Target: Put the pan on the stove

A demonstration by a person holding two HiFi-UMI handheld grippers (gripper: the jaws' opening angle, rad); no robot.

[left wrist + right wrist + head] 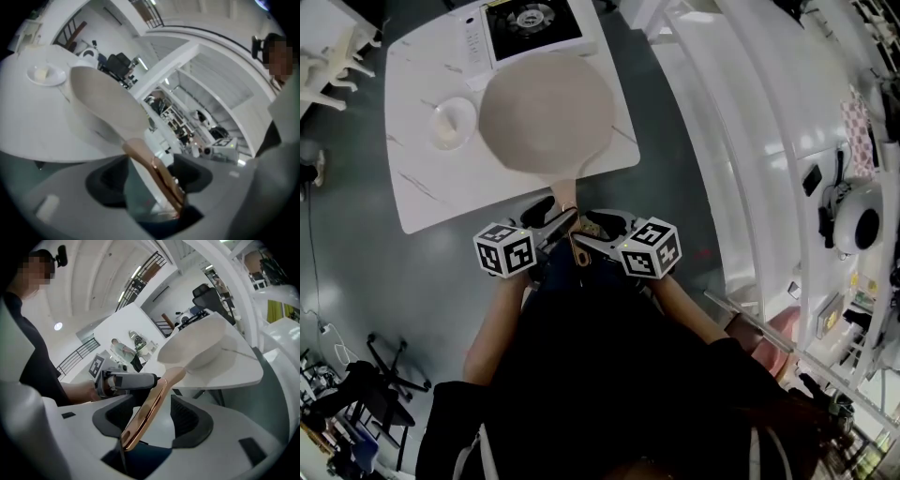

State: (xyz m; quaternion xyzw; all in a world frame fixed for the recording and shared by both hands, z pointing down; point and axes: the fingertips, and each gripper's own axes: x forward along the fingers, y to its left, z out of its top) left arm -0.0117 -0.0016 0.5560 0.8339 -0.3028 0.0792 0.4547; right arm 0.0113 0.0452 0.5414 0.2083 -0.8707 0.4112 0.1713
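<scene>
A beige pan rests on the white table, just in front of the black-topped stove. Its copper-coloured handle sticks out past the table's near edge. My left gripper and right gripper flank that handle from either side. In the left gripper view the handle runs between the open jaws of the left gripper, close to the right pad. In the right gripper view the handle lies between the spread jaws of the right gripper, with gaps on both sides.
A small white bowl stands left of the pan. A white counter runs along the right, with appliances on it. Grey floor lies around the table. A black chair stands at the lower left.
</scene>
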